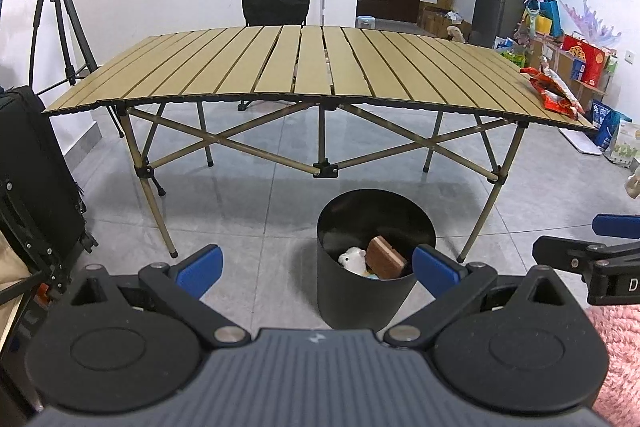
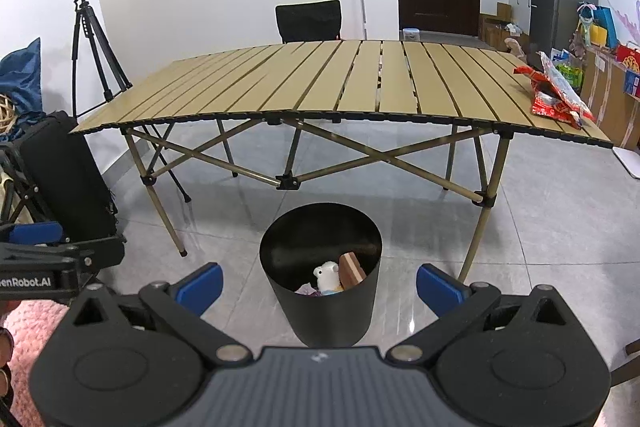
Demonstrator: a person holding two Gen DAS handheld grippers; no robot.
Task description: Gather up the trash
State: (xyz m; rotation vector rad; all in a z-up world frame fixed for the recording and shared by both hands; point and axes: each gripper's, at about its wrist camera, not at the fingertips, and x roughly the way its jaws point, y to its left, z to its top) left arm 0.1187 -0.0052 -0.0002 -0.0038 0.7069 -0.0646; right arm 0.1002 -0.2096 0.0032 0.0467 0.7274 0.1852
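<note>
Both my left tool (image 1: 316, 269) and right tool (image 2: 319, 287) gape wide, empty. The crumpled red-and-white snack wrapper (image 2: 558, 93) lies at the counter's (image 2: 320, 83) far right edge.

One tan slatted folding surface (image 2: 320, 83); one black cylindrical bin (image 2: 320, 307); one red crumpled snack wrapper (image 2: 556, 99); one black tripod (image 2: 92, 39); one black chair (image 2: 308, 21).

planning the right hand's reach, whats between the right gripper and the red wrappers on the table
In the right wrist view, the open right gripper faces the black bin, then bare floor and the table edge before the red wrappers.
</note>
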